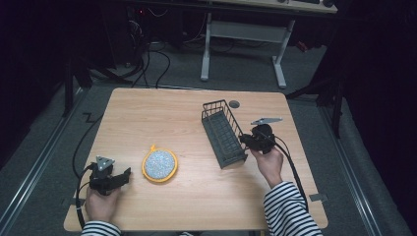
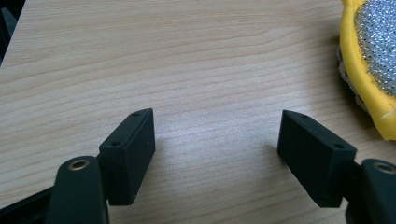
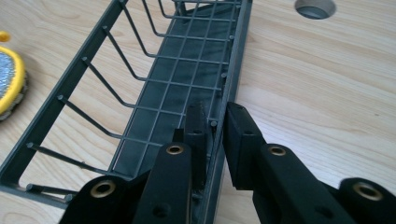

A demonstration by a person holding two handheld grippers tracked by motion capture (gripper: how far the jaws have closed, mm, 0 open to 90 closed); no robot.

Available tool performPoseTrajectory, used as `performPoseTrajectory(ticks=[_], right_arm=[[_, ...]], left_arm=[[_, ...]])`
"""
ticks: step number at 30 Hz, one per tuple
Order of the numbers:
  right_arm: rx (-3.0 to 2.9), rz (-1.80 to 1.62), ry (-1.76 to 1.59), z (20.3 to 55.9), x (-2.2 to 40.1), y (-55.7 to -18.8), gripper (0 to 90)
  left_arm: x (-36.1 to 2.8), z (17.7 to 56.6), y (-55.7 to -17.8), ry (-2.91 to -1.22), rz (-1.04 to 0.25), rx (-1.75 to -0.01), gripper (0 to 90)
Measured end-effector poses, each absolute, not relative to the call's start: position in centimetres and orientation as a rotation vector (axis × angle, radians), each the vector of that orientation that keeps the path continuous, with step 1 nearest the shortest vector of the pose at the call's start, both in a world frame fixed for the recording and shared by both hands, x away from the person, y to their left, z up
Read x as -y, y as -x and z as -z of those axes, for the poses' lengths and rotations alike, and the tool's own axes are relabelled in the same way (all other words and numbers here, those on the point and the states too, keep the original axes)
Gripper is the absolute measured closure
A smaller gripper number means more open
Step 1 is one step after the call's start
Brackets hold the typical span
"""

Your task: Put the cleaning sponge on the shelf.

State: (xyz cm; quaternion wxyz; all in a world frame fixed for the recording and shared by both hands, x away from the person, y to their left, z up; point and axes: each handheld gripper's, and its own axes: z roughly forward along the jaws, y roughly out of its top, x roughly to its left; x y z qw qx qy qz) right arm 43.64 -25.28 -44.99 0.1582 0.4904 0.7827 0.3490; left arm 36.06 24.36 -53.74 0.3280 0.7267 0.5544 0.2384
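A dark grey wire basket (image 1: 223, 132) lies lengthwise on the right half of the wooden table (image 1: 196, 206). My right gripper (image 1: 247, 141) is shut on its right side wall near the front end. In the right gripper view the jaws (image 3: 215, 114) pinch that wall of the basket (image 3: 187, 70), one inside and one outside. A round scrubber (image 1: 160, 165) with a yellow rim and a silvery middle lies left of centre. My left gripper (image 1: 125, 174) rests open near the front left, pointing at the scrubber. In the left gripper view its jaws (image 2: 217, 126) stand wide over bare wood, the scrubber (image 2: 373, 60) at the upper right.
A round cable hole (image 1: 234, 103) sits in the tabletop just behind the basket. Beyond the table's far edge stands a white desk frame (image 1: 243, 34) on a grey floor. Cables trail from both grippers off the table's front corners.
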Motion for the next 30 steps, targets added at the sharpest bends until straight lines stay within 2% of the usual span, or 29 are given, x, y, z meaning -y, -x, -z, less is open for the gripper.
performPoseTrajectory(ticks=[22, 27, 28, 30], right_arm=[[-2.313, -1.037, -1.318, 45.2, 20.9, -42.6, 77.2], [-2.321, -1.025, -1.314, 45.5, 20.2, -42.5, 69.0], [-2.308, -1.054, -1.306, 45.6, 20.1, -42.4, 61.4], [-2.263, -1.116, -1.302, 45.2, 20.4, -41.9, 56.1]], left_arm=[[-24.3, 53.7, -36.0, -1.901, -0.625, -1.453, 28.2], [-24.3, 53.7, -36.0, -1.903, -0.626, -1.453, 28.2], [-24.3, 53.7, -36.0, -1.902, -0.626, -1.453, 28.2], [-24.3, 53.7, -36.0, -1.902, -0.626, -1.453, 28.2]])
